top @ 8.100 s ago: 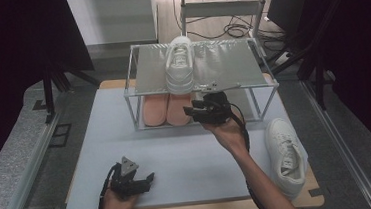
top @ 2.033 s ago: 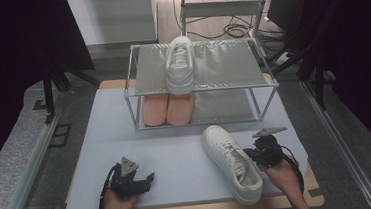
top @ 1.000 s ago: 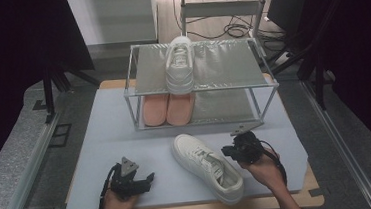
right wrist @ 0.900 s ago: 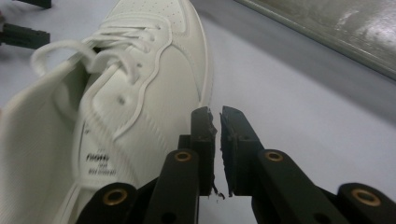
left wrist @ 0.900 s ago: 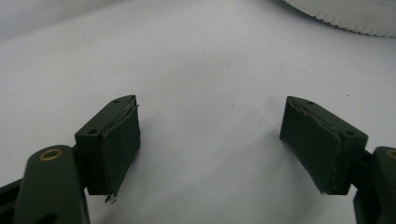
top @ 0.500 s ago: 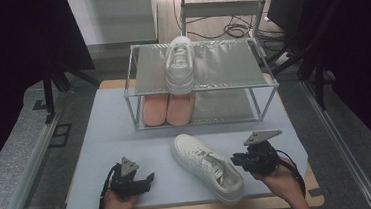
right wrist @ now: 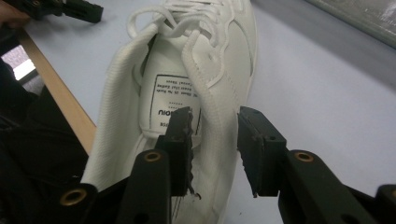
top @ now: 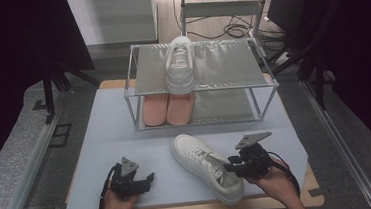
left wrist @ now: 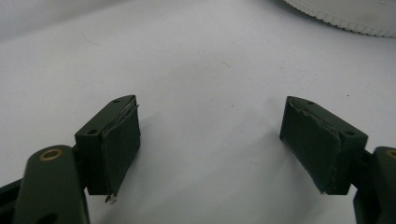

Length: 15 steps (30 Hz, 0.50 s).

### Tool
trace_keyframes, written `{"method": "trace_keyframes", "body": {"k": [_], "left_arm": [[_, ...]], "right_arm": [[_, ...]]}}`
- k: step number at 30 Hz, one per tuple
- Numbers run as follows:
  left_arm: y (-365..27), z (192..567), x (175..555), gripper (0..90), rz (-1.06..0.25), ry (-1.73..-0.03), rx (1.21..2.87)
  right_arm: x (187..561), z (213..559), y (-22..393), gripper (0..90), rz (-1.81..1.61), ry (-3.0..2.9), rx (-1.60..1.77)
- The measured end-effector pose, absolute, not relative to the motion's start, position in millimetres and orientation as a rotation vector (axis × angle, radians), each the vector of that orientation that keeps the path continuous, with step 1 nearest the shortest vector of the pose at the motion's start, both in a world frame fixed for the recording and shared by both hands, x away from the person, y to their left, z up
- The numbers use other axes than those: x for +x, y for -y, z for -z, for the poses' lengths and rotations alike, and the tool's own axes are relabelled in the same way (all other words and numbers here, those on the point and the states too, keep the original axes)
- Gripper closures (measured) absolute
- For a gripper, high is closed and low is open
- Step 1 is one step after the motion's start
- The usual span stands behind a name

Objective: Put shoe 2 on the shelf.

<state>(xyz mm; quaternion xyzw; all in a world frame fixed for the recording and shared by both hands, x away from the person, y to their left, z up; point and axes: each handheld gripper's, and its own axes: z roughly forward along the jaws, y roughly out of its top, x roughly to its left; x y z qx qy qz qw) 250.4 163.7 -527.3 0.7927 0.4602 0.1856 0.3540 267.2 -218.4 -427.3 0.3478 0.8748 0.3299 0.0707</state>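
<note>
A white sneaker [top: 207, 167] lies on the pale blue worktop [top: 110, 135] near its front edge, a little right of the middle, with its toe towards the rack and its heel towards the front right corner. The right gripper [top: 232, 164] sits at the heel end of this shoe; in the right gripper view [right wrist: 212, 133] one jaw stands inside the shoe opening over the printed insole label and the other outside, with the padded collar of the heel between them. The jaws have just been opening, and the pads now stand apart from the collar without pressing it, so the shoe rests free on the worktop.

The left gripper [top: 142, 179] rests near the front left part of the worktop, well apart from the sneaker; the left gripper view [left wrist: 212, 140] shows its jaws spread wide over bare worktop with nothing between them.

At the back of the worktop stands a metal rack [top: 137, 90]. A second white sneaker [top: 179, 65] lies on its top shelf, and a pair of salmon-pink shoes [top: 167, 109] sits on the lower level below it
</note>
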Motion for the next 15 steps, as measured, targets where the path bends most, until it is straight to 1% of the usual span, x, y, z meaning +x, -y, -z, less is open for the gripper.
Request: {"method": "trace_keyframes", "body": {"k": [2,7,15], "left_arm": [[-164,527,250,20.1,-0.48,-1.19,2.05],[-164,527,250,20.1,-0.48,-1.19,2.049],[-164,527,250,20.1,-0.48,-1.19,2.049]], "right_arm": [[270,430,215,63.3,-0.979,-2.641,1.045],[279,436,208,63.4,-0.932,-2.65,1.045],[284,436,209,75.9,-0.953,-2.659,1.14]]}}
